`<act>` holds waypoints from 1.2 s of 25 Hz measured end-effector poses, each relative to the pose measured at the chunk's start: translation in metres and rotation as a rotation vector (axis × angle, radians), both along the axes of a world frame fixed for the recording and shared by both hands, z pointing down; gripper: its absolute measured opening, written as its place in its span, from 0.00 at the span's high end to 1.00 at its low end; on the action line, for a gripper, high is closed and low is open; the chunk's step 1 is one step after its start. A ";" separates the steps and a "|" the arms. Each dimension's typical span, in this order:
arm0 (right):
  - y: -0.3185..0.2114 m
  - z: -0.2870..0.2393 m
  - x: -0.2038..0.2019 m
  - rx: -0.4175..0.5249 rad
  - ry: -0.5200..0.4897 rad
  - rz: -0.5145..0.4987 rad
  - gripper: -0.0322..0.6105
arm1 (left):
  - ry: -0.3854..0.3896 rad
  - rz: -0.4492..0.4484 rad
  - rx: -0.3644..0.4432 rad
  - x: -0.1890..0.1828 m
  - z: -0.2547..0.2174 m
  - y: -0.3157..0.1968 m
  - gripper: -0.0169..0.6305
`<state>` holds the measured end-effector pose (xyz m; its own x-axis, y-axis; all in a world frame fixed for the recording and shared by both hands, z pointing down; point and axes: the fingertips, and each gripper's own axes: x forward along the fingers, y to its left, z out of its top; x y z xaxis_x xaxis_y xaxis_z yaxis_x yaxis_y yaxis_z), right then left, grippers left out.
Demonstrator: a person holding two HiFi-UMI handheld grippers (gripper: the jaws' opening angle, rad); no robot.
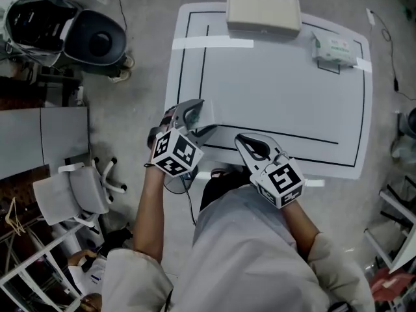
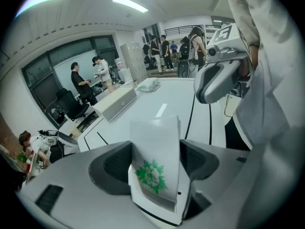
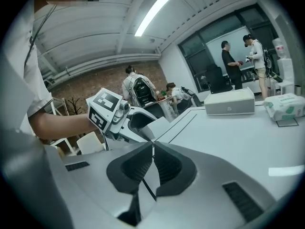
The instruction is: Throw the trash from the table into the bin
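One white packet [image 2: 155, 137] pinched in left gripper [image 2: 155, 165], right gripper [image 3: 152, 152] closed

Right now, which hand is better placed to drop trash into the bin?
Left. The left gripper holds the white packet with green print and is on the side of the dark bin. The right gripper has its jaws shut and empty.
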<state>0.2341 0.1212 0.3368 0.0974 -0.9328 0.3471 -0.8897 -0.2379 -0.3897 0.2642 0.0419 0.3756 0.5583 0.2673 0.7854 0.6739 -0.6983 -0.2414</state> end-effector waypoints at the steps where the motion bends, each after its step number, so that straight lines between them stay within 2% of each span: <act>1: -0.004 -0.001 -0.004 0.000 0.002 -0.018 0.91 | 0.006 -0.022 -0.004 -0.006 -0.002 -0.003 0.49; 7: -0.026 -0.009 -0.029 -0.001 0.017 -0.108 0.91 | 0.075 -0.155 -0.048 -0.037 -0.019 -0.020 0.49; 15: -0.054 -0.014 -0.066 -0.009 0.020 -0.240 0.91 | 0.110 -0.331 -0.101 -0.092 -0.025 -0.042 0.49; 19: -0.064 -0.014 -0.085 -0.009 0.030 -0.323 0.91 | 0.152 -0.452 -0.143 -0.121 -0.027 -0.051 0.49; 21: -0.071 -0.014 -0.095 -0.009 0.031 -0.360 0.91 | 0.164 -0.519 -0.163 -0.137 -0.025 -0.057 0.49; 25: -0.084 -0.017 -0.119 -0.002 0.029 -0.417 0.91 | 0.163 -0.627 -0.150 -0.177 -0.020 -0.071 0.49; 30: -0.094 -0.017 -0.155 -0.007 0.037 -0.507 0.91 | 0.215 -0.743 -0.182 -0.222 -0.021 -0.078 0.49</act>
<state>0.0792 0.0275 0.3194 -0.3547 -0.8635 0.3584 -0.9072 0.2252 -0.3554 0.0419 -0.0358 0.3547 0.7756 -0.1209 0.6195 -0.0326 -0.9878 -0.1520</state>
